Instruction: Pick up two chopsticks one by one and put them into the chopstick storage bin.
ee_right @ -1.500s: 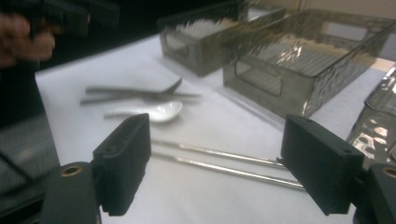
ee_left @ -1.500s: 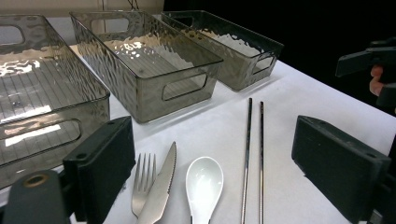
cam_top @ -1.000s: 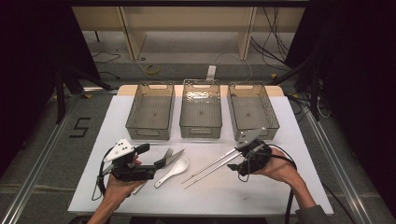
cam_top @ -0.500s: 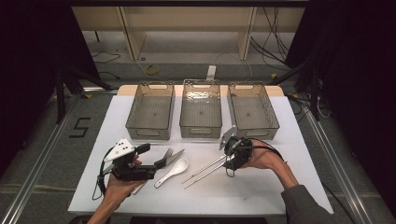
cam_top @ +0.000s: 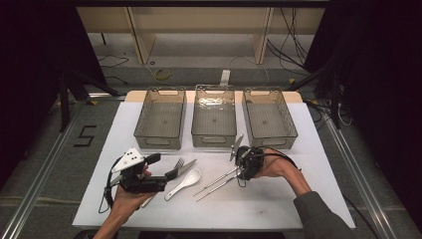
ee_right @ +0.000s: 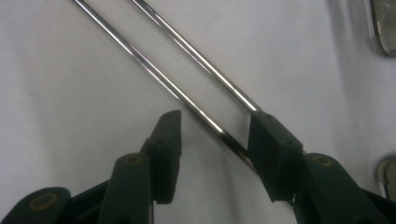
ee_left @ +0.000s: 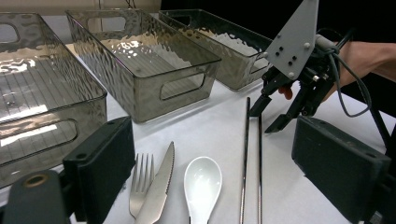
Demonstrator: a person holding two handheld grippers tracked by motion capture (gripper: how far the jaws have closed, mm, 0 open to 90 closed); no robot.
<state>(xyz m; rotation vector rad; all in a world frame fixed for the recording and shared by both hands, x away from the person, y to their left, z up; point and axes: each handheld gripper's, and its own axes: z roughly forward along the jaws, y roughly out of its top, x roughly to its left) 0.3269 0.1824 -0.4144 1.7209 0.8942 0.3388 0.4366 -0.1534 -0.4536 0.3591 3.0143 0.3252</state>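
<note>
White table (cam_top: 278, 209) carrying three grey bins (cam_top: 214, 119) across the frame's upper middle. Right claw (cam_top: 238, 173) at centre right, closing around two steel chopsticks (cam_top: 219, 182) (one between the jaws, pads not yet pressing). Left claw (cam_top: 171, 175) at lower left, gaping over fork (cam_top: 180, 163), knife (cam_top: 188, 166) and spoon (cam_top: 185, 182).

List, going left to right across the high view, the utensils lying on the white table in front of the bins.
Fork → knife → white spoon → metal chopsticks, with the right gripper at their far end.
</note>
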